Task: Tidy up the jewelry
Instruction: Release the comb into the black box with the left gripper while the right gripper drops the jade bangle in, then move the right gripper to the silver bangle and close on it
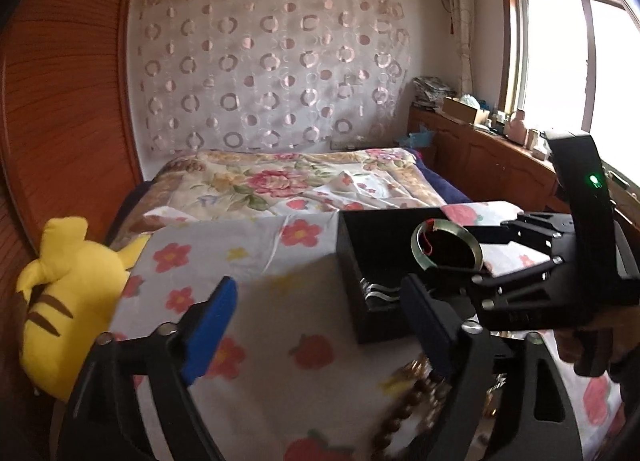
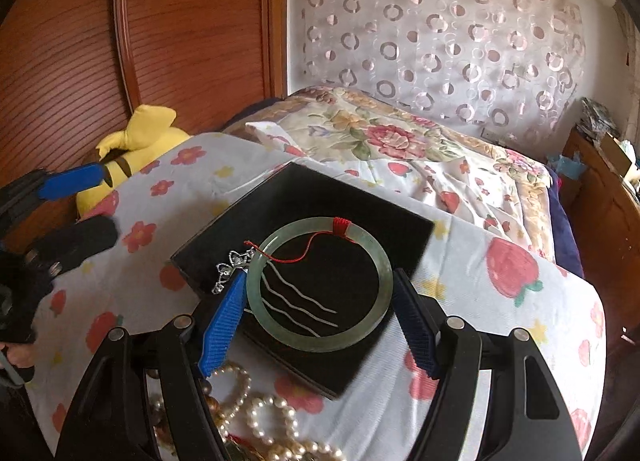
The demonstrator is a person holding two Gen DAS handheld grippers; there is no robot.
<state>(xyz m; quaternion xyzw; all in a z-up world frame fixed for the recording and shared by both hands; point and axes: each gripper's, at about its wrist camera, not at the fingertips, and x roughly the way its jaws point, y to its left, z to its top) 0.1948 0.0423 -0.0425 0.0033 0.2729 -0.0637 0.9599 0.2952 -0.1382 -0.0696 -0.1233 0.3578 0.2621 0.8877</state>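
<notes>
A bedroom with a wood-panelled wardrobe, a circle-patterned sheer curtain on the far wall and a bed under a floral quilt frames the work surface: a white cloth (image 2: 460, 261) printed with red flowers and strawberries, slightly wrinkled and soft-looking. On it sits a shallow black jewelry tray (image 2: 304, 201), square and matte, apparently velvet-lined. The right gripper (image 2: 320, 321) holds a pale green jade bangle (image 2: 320, 285) between its ribbed blue pads, which press on the ring's left and right sides; the bangle is smooth, glossy and rigid, with a red cord (image 2: 316, 243) knotted at its far edge. It hangs over the tray, and the left wrist view shows it above the tray's rim, so the step in hand looks like placing the bangle. Under it in the tray lies a silver hairpin (image 2: 288, 289) with wavy prongs and a filigree head. The next move likely calls for lowering the ring flat without striking the pin, then spreading the pads. The left gripper (image 1: 320, 325) stands spread wide and holds nothing, near the tray's left. Pearl strands (image 2: 260, 413) and dark wooden beads (image 1: 404, 409) wait in a loose heap at the near edge.
</notes>
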